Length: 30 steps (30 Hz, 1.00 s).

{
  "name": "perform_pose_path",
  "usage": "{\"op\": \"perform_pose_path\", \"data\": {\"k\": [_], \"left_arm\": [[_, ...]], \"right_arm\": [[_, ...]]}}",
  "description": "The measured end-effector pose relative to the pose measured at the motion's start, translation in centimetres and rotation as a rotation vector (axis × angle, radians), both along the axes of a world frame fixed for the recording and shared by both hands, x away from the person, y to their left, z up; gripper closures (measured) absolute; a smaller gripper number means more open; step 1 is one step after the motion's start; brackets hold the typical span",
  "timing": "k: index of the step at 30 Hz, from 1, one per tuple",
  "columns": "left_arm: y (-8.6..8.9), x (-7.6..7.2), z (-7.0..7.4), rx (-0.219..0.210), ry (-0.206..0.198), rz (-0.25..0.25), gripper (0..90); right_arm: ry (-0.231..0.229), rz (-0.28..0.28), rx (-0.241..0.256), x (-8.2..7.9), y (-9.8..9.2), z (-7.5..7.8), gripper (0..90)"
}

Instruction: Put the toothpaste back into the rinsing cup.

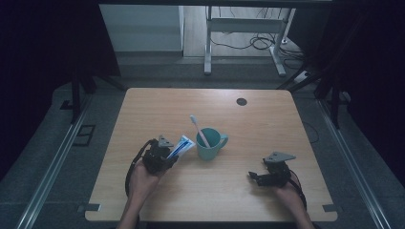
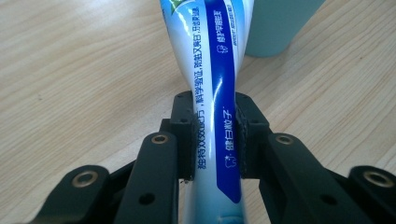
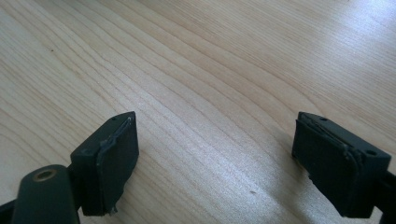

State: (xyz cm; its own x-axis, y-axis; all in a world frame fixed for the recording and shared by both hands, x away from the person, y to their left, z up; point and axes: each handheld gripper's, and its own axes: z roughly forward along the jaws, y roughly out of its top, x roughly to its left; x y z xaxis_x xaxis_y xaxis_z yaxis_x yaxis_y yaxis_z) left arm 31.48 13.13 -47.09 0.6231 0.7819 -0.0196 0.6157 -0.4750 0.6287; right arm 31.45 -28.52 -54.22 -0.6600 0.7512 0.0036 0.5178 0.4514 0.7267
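Observation:
A white and blue toothpaste tube (image 1: 183, 145) is pinched in my left gripper (image 1: 171, 155), just left of a teal mug (image 1: 210, 143). In the left gripper view the tube (image 2: 215, 93) runs up between the two black jaws, squeezed narrow at the pads, and my left gripper (image 2: 215, 135) is shut on it with the mug's wall (image 2: 275, 23) right behind. A white toothbrush (image 1: 199, 130) stands tilted in the mug, head up to the left. My right gripper (image 1: 253, 177) rests low at the table's front right, its jaws wide open over bare wood (image 3: 215, 154).
The wooden table (image 1: 157, 105) has a round dark cable hole (image 1: 241, 101) at the back. A white desk frame (image 1: 244, 28) with cables stands on the floor beyond the table.

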Motion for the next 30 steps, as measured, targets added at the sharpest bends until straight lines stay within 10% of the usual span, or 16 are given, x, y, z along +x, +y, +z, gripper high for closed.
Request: {"op": "perform_pose_path", "data": {"k": [30], "left_arm": [[1.6,-2.4,6.6,-0.128,-0.034,-0.076,72.8]], "right_arm": [[-0.003,0.001,-0.003,0.0,0.0,0.0,14.6]]}}
